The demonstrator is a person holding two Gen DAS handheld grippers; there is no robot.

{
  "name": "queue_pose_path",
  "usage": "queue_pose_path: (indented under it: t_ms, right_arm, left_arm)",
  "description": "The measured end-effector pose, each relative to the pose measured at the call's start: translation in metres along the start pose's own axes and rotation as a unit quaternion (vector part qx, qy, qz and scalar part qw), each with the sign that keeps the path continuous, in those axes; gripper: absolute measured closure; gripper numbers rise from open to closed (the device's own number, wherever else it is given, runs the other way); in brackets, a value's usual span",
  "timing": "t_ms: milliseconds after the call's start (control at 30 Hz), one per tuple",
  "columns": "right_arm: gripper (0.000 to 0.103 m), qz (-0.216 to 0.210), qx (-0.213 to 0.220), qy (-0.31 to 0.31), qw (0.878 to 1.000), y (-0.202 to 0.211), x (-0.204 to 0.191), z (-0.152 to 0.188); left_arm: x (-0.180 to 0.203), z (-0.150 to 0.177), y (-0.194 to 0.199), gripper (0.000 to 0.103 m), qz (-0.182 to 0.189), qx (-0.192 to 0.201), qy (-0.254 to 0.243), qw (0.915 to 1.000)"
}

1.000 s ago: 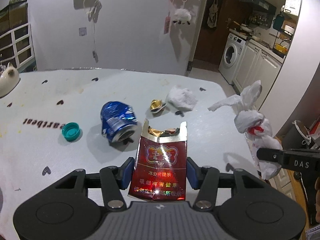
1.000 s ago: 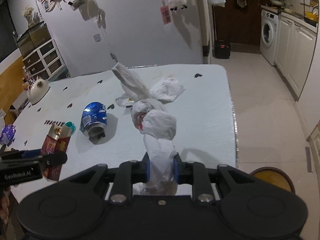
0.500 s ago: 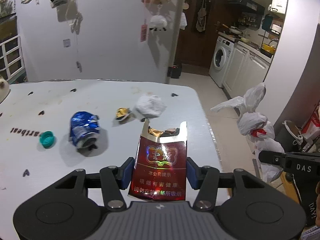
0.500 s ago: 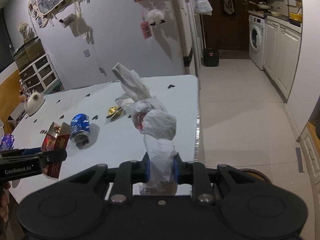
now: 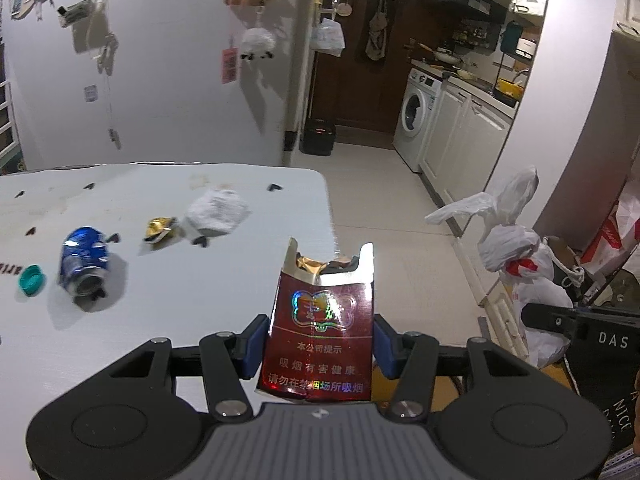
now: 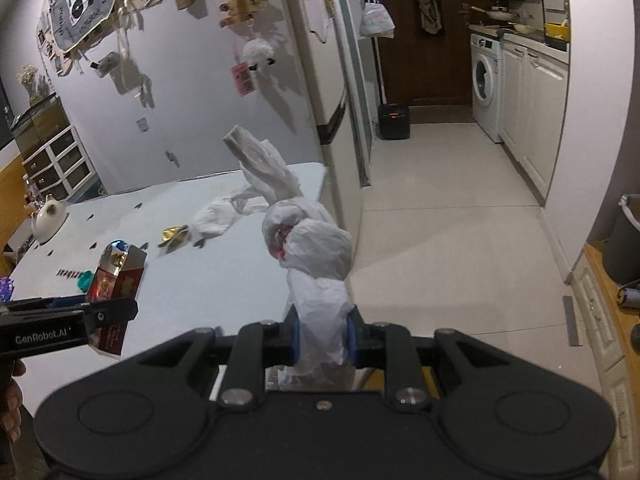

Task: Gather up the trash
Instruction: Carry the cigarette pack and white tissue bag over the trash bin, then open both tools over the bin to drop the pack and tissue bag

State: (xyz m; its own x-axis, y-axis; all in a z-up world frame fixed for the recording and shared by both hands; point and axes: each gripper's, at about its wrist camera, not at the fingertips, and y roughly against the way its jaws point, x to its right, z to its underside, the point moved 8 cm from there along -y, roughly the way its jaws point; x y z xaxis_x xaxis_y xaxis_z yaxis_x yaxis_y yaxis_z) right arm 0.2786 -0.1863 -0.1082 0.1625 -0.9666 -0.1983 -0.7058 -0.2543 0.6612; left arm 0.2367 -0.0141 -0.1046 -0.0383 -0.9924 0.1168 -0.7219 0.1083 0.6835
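Observation:
My left gripper (image 5: 318,346) is shut on an opened red cigarette pack (image 5: 320,320), held upright above the white table's (image 5: 224,296) right front corner. My right gripper (image 6: 322,338) is shut on a knotted white plastic bag (image 6: 310,248), held off the table's right edge over the floor. The bag also shows in the left wrist view (image 5: 516,248), and the pack in the right wrist view (image 6: 116,280). On the table lie a crushed blue can (image 5: 84,262), a teal bottle cap (image 5: 31,279), a gold wrapper (image 5: 160,229) and a crumpled white tissue (image 5: 216,212).
A white teapot (image 6: 50,218) sits at the table's far left. A fridge (image 6: 332,80) stands just behind the table. Tiled floor (image 6: 440,240) leads to a washing machine (image 6: 486,80) and white cabinets. A dark bin (image 6: 624,240) and bags (image 5: 616,232) stand at the right.
Both grippers have pulled back and to the right, away from the table, still holding the pack and the bag. The trash on the table has not moved.

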Motion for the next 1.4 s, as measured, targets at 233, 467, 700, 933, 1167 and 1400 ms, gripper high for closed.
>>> queue_pose_path:
  t_ms: [233,467,700,933,1167,1400]
  right_arm:
    - [0.080,0.012,-0.003,-0.011,1.000,0.006,0.055,0.000]
    - [0.080,0.035,-0.018,-0.043,0.998,0.003,0.109,0.010]
    - [0.080,0.069,-0.047,-0.085,0.993,-0.007,0.161,0.029]
    - [0.080,0.098,-0.092,-0.124,0.983,-0.037,0.202,0.053]
    - [0.080,0.102,-0.153,-0.149,0.971,-0.087,0.226,0.080]
    - [0.080,0.087,-0.205,-0.182,0.958,-0.132,0.232,0.110]
  left_arm:
    - [0.047,0.001,-0.021,0.049,0.011,-0.014,-0.007,0.9998]
    - [0.092,0.006,-0.059,0.049,0.035,-0.049,-0.030,0.9977]
    - [0.134,0.015,-0.108,0.049,0.066,-0.094,-0.064,0.9913]
    - [0.155,0.043,-0.174,0.049,0.088,-0.164,-0.077,0.9795]
    - [0.166,0.087,-0.246,0.049,0.101,-0.243,-0.095,0.9600]
    - [0.176,0.123,-0.312,0.049,0.113,-0.291,-0.155,0.9371]
